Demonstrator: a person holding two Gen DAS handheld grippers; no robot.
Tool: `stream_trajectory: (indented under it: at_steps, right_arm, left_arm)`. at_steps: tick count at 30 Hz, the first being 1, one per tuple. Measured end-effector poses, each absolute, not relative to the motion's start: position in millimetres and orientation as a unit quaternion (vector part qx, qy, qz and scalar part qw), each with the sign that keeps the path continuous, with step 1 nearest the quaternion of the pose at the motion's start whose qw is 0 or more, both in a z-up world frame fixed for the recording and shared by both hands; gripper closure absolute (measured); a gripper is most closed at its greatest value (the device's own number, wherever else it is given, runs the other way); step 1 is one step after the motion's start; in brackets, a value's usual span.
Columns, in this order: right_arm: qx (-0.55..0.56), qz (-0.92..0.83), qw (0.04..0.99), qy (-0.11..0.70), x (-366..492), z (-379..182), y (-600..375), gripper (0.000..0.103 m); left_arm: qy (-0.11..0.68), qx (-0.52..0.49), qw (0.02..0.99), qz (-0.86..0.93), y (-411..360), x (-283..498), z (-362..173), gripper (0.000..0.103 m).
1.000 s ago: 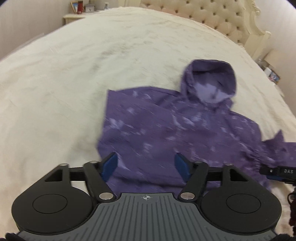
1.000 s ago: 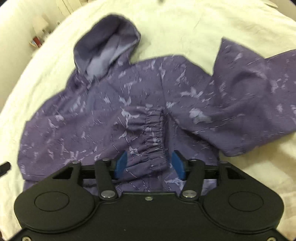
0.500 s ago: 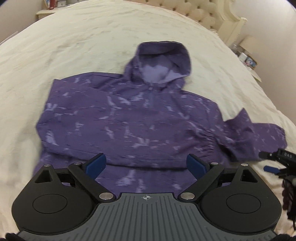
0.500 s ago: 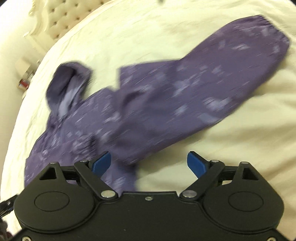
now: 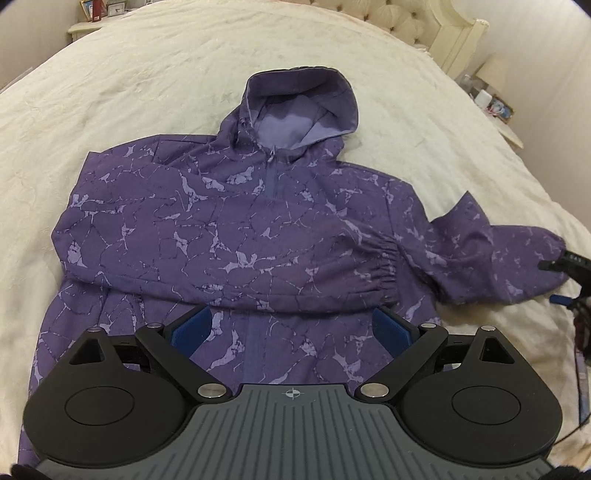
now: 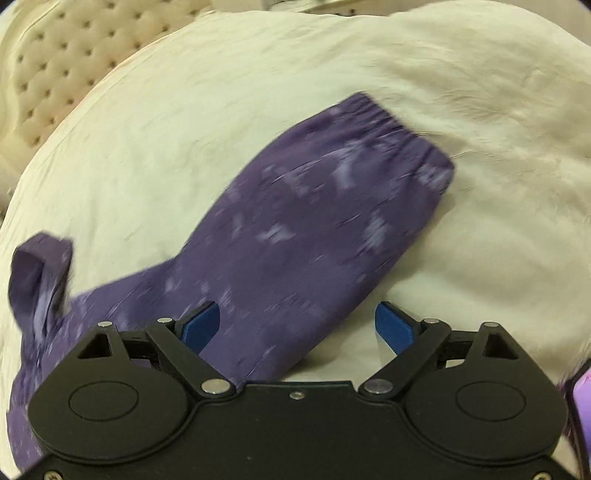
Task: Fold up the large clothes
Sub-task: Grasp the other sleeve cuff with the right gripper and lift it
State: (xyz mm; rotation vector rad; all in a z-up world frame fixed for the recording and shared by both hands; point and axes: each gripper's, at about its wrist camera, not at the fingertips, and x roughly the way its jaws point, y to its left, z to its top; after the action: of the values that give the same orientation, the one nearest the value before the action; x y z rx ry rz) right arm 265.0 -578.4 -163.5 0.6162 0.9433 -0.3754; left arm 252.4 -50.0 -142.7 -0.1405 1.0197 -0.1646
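A purple marbled hooded jacket (image 5: 229,229) lies front up on the cream bed cover (image 5: 147,92). One sleeve is folded across the chest, and its elastic cuff (image 5: 384,266) lies near the jacket's right side. The other sleeve (image 5: 495,258) sticks out to the right. My left gripper (image 5: 291,328) hovers open over the lower front with nothing between its pads. My right gripper (image 6: 299,325) is open above the outstretched sleeve (image 6: 314,221). Its left pad is over the fabric and its right pad over the bed cover. That sleeve's cuff (image 6: 388,129) points away. The hood (image 6: 37,288) shows at the left.
A tufted headboard (image 5: 399,22) stands at the far end of the bed. A nightstand with small items (image 5: 99,18) is at the back left. Another with a lamp (image 5: 491,92) is at the back right. Bare bed cover surrounds the jacket.
Both grippers' jaws have spread wide. The left has drawn back and sideways, so the whole jacket is centred. The right has swung from the folded cuff on the chest to the outstretched sleeve.
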Motion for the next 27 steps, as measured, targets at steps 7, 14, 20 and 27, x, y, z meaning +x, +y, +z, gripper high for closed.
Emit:
stream_trajectory:
  at_steps: [7, 14, 20, 27]
  right_arm:
    - [0.316, -0.190, 0.827, 0.424, 270.2, -169.1, -598.2, 0.010]
    - [0.312, -0.216, 0.822, 0.425, 270.5, -160.8, -598.1, 0.071]
    - [0.276, -0.184, 0.857, 0.394, 267.2, -117.7, -572.2, 0.088]
    - [0.229, -0.109, 0.904, 0.345, 272.3, -44.3, -500.3, 0.089]
  left_arm:
    - [0.498, -0.062, 0.862, -0.071, -51.1, 257.3, -148.9, 0.009]
    - [0.505, -0.063, 0.857, -0.080, -46.9, 261.5, -155.9, 0.009]
    - [0.503, -0.071, 0.857, -0.091, -34.9, 262.4, -159.9, 0.009]
    - [0.500, -0.088, 0.856, -0.101, -3.6, 263.6, -164.6, 0.009]
